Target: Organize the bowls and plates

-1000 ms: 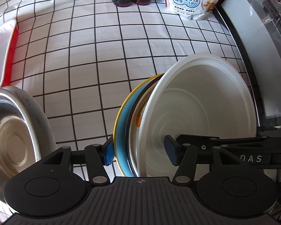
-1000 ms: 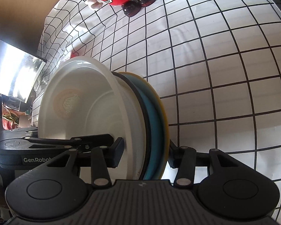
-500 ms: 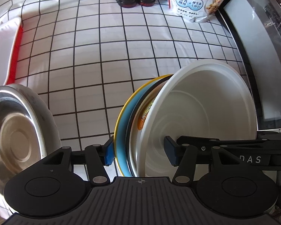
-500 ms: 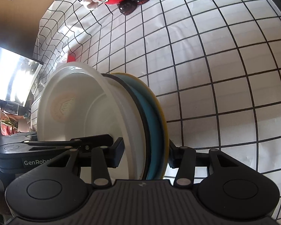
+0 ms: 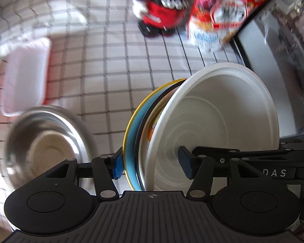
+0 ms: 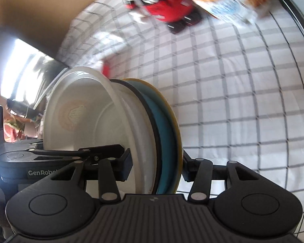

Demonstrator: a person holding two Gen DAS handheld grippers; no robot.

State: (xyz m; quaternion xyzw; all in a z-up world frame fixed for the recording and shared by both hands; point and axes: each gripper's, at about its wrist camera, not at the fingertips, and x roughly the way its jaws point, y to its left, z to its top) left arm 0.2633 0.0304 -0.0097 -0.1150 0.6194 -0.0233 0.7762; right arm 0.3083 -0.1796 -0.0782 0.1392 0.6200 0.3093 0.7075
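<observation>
Left wrist view shows left claw (image 5: 151,167) and right claw (image 6: 156,167) both clamped across one nested stack of dishes (image 5: 192,125), sharing its weight, presumably to carry it whole

The stack of dishes (image 5: 192,133) rises off the checked cloth (image 5: 111,81), both views tilting up. More of the red figure (image 5: 162,6) and cereal bag (image 5: 223,14) appears, blurred.

Left gripper (image 5: 151,167): black linkage arms, silver screws, ribbed grey base, blue pads (image 5: 118,167). Right gripper (image 6: 156,167): same black build, dark pads (image 6: 126,167), "GenRobot" lettering left of its fingers.
</observation>
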